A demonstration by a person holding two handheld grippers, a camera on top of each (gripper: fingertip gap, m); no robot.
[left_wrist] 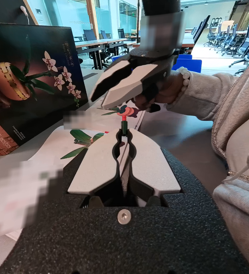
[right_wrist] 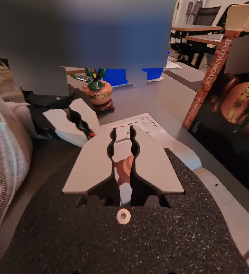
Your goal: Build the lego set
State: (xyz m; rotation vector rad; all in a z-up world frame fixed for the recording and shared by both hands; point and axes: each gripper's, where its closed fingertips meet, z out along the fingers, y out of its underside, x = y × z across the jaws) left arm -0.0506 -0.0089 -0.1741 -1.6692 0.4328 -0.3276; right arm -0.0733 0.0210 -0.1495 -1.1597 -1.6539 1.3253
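In the left wrist view, my left gripper [left_wrist: 124, 131] has its fingers clenched on a small stem piece [left_wrist: 124, 125] — a dark green sleeve with a red pin sticking out of its far end. The long axis of the piece runs straight on from the fingers, away from me, so the red tip is the free end. My right gripper [left_wrist: 100, 102] hangs just beyond and above that tip, angled down toward the left, over the open instruction booklet [left_wrist: 58, 142] on the worktop [left_wrist: 172, 130]. Its fingers look nearly together with nothing between them that I can make out. The set's box [left_wrist: 32, 74] stands at far left.

In the right wrist view, the right fingers [right_wrist: 91, 160] are released — a clear gap, booklet page showing through, nothing held. The left gripper sits to the near left with the red tip of the stem poking out toward my right fingertips, close beside them. The partly built pot with green leaves [right_wrist: 98, 93] stands farther off, beyond the left gripper.

I judge the coming move turns on the right fingers meeting that red end along the stem's axis; the right gripper is the free one.
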